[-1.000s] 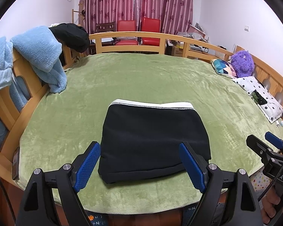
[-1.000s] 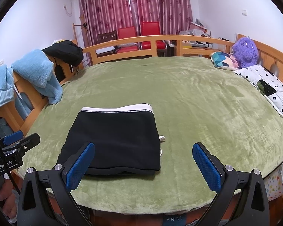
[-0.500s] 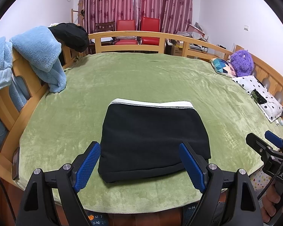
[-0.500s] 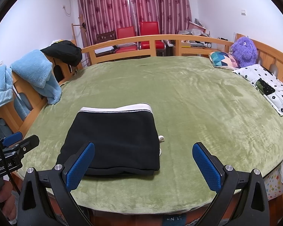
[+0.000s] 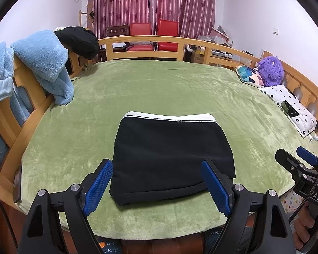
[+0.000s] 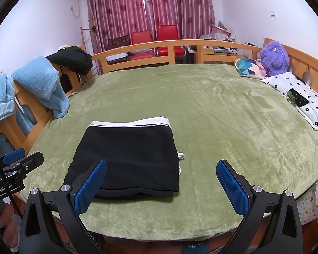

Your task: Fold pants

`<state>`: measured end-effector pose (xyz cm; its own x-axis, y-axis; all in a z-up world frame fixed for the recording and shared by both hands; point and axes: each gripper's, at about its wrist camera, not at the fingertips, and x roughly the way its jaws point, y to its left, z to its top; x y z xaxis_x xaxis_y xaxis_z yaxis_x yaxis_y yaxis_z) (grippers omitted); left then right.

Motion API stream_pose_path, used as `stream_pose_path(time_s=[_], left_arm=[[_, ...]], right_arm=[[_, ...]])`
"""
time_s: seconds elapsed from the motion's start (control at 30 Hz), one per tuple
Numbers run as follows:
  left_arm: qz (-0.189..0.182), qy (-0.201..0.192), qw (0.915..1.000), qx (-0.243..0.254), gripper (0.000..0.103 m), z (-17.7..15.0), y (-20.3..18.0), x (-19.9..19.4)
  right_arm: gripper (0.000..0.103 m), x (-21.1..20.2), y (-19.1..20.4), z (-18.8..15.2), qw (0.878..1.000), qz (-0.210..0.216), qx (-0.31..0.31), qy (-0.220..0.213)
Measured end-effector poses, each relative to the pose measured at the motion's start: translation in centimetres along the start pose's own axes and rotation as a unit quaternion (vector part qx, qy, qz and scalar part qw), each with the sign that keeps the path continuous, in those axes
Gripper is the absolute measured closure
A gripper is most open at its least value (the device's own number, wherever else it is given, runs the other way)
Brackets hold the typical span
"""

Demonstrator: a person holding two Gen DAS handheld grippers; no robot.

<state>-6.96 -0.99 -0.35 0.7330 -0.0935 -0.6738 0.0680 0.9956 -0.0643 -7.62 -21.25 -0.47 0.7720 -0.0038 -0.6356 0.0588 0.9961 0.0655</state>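
The black pants (image 5: 169, 154) lie folded into a flat rectangle on the green blanket (image 5: 159, 89), white waistband at the far edge. They also show in the right wrist view (image 6: 129, 154), with a white drawstring end (image 6: 180, 155) sticking out at their right side. My left gripper (image 5: 158, 187) is open and empty, held back over the bed's near edge, its fingers either side of the fold's near edge. My right gripper (image 6: 159, 187) is open and empty, just right of the pants' near edge. Each gripper shows at the edge of the other's view.
Light blue towels (image 5: 42, 63) and a black garment (image 5: 78, 40) hang on the left wooden rail. A purple plush toy (image 5: 270, 69), a patterned cushion (image 5: 249, 76) and a spotted pillow (image 5: 290, 105) lie at the right. Red chairs (image 5: 154, 33) stand behind the far rail.
Both grippers have drifted very slightly; the pants have not moved and both grippers stay open.
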Motion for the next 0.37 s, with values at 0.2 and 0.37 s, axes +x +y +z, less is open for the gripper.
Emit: stream_pose_path(time_s=[0.2,0.37], left_arm=[[-0.001,-0.003,1.0,-0.001,0.018,-0.02,-0.19,-0.15],[-0.004,-0.006,1.0,-0.004,0.018,-0.03,-0.33,-0.35]], right_arm=[[0.001,-0.3,0.39,0.19,1.0,-0.002,0.0,-0.003],[0.001,-0.34,0.48,0.24,1.0,0.0,0.001,-0.003]])
